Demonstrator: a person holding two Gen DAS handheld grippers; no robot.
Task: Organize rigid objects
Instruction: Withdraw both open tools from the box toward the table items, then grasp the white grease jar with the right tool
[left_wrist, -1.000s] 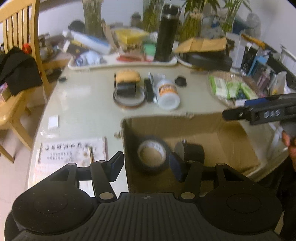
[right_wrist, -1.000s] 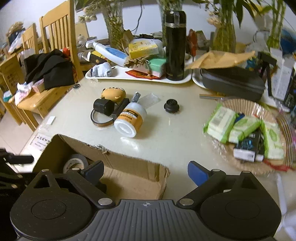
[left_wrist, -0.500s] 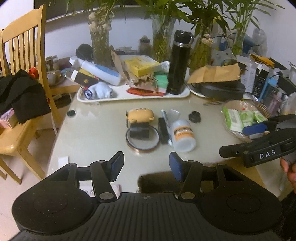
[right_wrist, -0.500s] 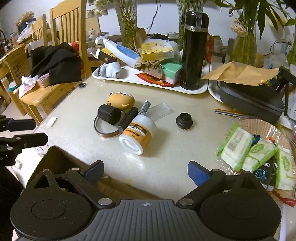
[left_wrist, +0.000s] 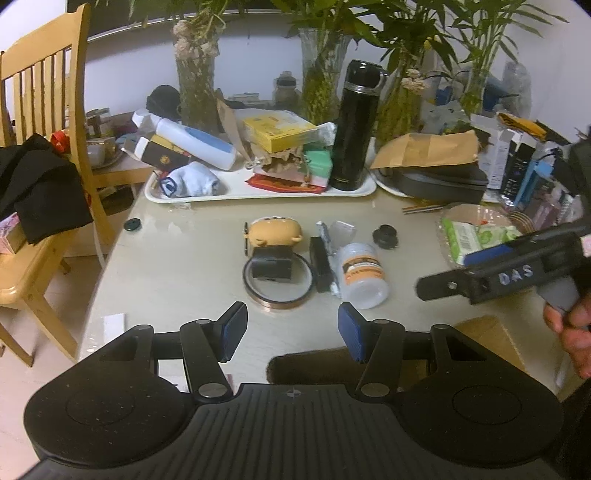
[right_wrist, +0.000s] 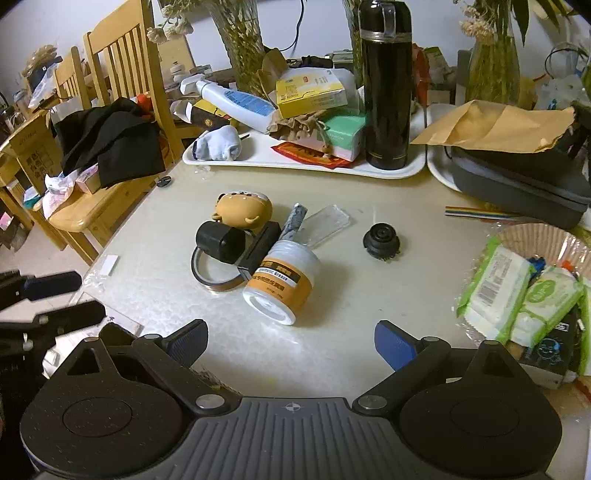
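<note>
- The left gripper (left_wrist: 291, 330) has a matte black body with a ribbed centre plate, a small crosshair mark and two round raised discs.
- Its fingers (left_wrist: 233, 330) carry dark blue ribbed pads; silver screws sit at the linkage pivots.
- The right gripper (right_wrist: 291, 341) is built the same, with a brighter blue pad on one finger.
- Seen from the side, the right gripper bears white letters "DAS".
- The right hand (left_wrist: 570, 330) shows bare skin and a dark sleeve.
</note>
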